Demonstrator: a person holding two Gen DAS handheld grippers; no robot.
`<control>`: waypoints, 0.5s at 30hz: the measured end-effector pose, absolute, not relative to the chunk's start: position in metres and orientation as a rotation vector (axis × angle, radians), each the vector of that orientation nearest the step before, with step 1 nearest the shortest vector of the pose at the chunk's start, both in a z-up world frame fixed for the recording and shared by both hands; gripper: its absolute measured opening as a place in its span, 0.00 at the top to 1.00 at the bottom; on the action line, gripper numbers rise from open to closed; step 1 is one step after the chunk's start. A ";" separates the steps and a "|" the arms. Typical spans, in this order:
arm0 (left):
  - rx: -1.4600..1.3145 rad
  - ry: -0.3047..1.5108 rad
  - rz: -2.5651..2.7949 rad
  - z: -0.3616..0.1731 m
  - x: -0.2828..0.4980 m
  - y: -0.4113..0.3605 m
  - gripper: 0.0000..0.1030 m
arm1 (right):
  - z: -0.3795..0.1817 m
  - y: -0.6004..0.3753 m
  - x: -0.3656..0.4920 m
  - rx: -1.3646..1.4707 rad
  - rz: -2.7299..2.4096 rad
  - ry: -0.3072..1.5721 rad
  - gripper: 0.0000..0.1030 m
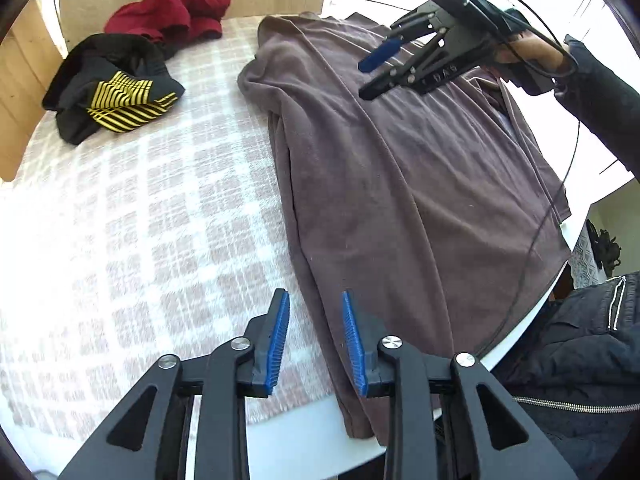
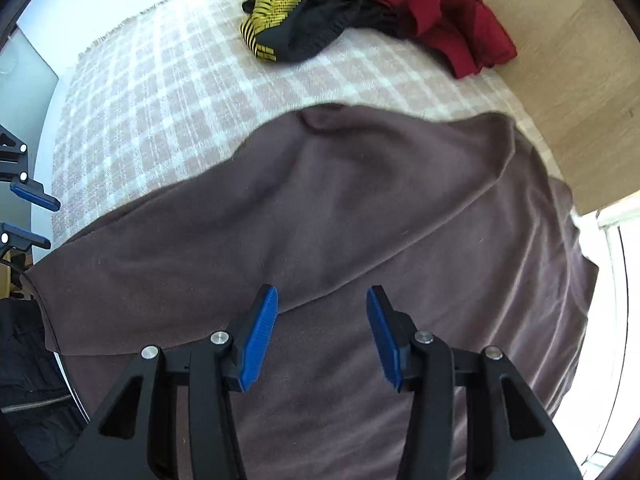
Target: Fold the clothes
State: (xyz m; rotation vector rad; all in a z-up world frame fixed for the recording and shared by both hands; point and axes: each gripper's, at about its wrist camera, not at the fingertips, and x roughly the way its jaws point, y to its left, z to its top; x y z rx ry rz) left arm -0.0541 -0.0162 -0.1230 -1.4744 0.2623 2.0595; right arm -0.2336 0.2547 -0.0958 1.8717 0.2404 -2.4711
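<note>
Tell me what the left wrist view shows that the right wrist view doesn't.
Only the left wrist view shows the person's hand holding the right gripper from outside, and the cable across the brown garment. Only the right wrist view shows the garment's far rounded edge whole. Both show the black-and-yellow garment, the red garment, the checked cloth, and both grippers open, empty.

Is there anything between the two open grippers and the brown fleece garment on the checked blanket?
Nothing visible. The left gripper and right gripper hang open above the brown fleece garment, nothing between.
</note>
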 end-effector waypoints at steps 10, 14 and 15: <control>-1.700 0.082 2.203 -0.164 -0.009 -0.005 0.66 | -0.066 0.307 -0.277 1.656 -2.359 0.686 0.40; -1.762 0.016 2.280 -0.171 -0.010 0.001 0.65 | -0.073 0.331 -0.292 1.651 -2.274 0.711 0.40; -1.776 0.001 2.298 -0.171 -0.011 0.002 0.66 | -0.076 0.338 -0.295 1.656 -2.251 0.716 0.40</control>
